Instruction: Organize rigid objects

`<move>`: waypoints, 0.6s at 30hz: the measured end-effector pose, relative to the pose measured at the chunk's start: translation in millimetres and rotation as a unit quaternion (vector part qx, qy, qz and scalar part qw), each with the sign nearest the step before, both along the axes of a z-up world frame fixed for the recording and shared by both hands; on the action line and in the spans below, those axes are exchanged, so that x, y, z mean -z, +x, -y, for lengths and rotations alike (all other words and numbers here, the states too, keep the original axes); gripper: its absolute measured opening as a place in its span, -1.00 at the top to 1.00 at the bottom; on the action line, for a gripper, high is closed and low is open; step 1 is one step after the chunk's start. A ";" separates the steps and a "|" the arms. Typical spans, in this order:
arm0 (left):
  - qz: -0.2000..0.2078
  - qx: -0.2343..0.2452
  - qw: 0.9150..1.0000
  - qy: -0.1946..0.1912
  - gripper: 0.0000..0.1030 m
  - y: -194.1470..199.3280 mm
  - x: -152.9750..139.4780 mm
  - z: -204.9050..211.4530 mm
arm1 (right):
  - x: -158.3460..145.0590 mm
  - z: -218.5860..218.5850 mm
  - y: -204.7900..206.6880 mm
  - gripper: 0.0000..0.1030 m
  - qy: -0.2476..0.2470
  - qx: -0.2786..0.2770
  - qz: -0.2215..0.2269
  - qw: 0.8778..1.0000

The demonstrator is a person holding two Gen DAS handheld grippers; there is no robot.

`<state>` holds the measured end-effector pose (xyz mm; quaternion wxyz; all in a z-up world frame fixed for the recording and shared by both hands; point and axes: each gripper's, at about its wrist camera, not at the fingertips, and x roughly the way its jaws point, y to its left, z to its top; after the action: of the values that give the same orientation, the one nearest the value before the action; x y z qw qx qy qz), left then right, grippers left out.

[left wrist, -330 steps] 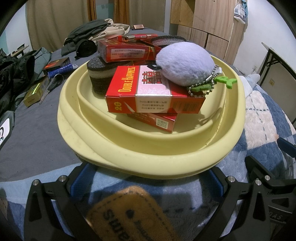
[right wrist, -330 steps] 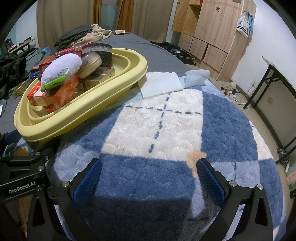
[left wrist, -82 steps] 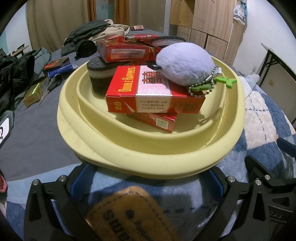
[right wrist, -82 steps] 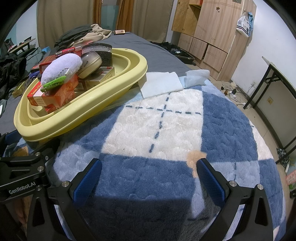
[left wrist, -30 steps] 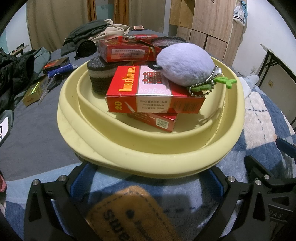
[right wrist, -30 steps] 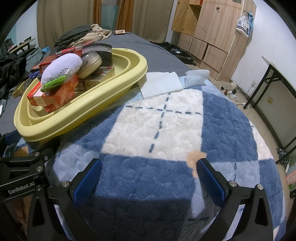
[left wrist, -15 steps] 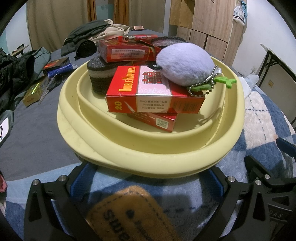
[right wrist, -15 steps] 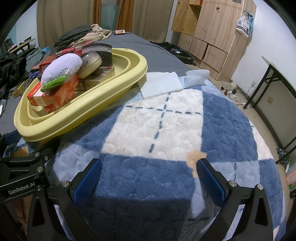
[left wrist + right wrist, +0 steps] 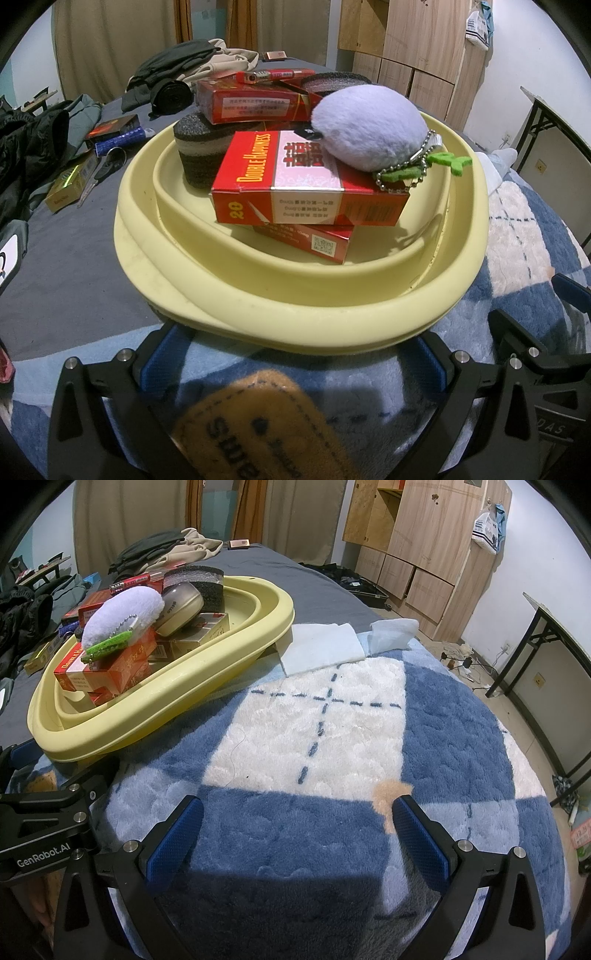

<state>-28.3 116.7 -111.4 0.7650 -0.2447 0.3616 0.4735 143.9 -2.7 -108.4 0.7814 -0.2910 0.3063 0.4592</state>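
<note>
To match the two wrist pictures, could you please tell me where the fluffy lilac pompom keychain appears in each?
Left wrist: the pompom keychain sits upper centre-right, atop the red cigarette box.
Right wrist: the pompom keychain is at upper left, on the pile.
Shared landmark: the yellow basin holding the pile.

My left tool: black angular frame, blue textured pads on the inner finger faces, silver screw heads along the arms. My right tool is the same build: black frame, blue knurled pads, silver screws. White "GenRobot.AI" lettering shows on the left tool's body in the right wrist view.
</note>
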 end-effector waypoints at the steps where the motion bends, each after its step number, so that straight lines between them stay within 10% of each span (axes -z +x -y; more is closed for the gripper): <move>1: 0.000 0.000 1.000 0.000 -1.00 -0.1 0.0 -0.1 | 0.0 0.0 0.0 -0.99 0.000 0.000 0.000 1.000; 18: 0.000 0.000 1.000 0.000 -1.00 -0.3 0.1 -0.2 | -0.1 0.2 1.1 -0.99 0.000 0.000 0.000 1.000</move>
<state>-28.6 116.9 -111.4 0.7651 -0.2449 0.3614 0.4734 145.0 -2.9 -108.4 0.7814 -0.2910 0.3062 0.4593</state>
